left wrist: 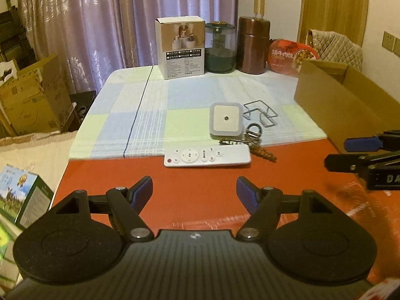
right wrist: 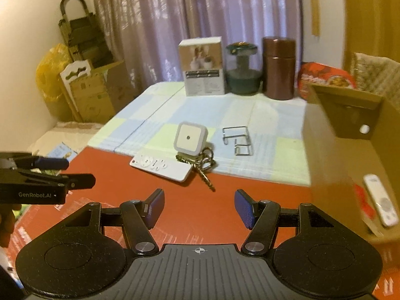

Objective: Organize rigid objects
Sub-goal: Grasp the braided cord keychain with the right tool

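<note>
Both grippers, left gripper (left wrist: 194, 191) and right gripper (right wrist: 199, 206), hover over the red table (left wrist: 200, 187) with fingers spread wide, holding nothing. The flat white plastic remote control (left wrist: 207, 157) lies at the edge of the checked cloth (left wrist: 140, 120), touching the brass keys (left wrist: 260, 150) beside it. It looks light, stiff and a bit slick, so I'd pinch it across its narrow width near the middle, then carry it to the open cardboard box (left wrist: 350, 95).

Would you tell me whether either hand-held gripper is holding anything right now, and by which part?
Nothing is held. The left hand-held gripper and the right hand-held gripper are both open and empty above the red tabletop.
</note>
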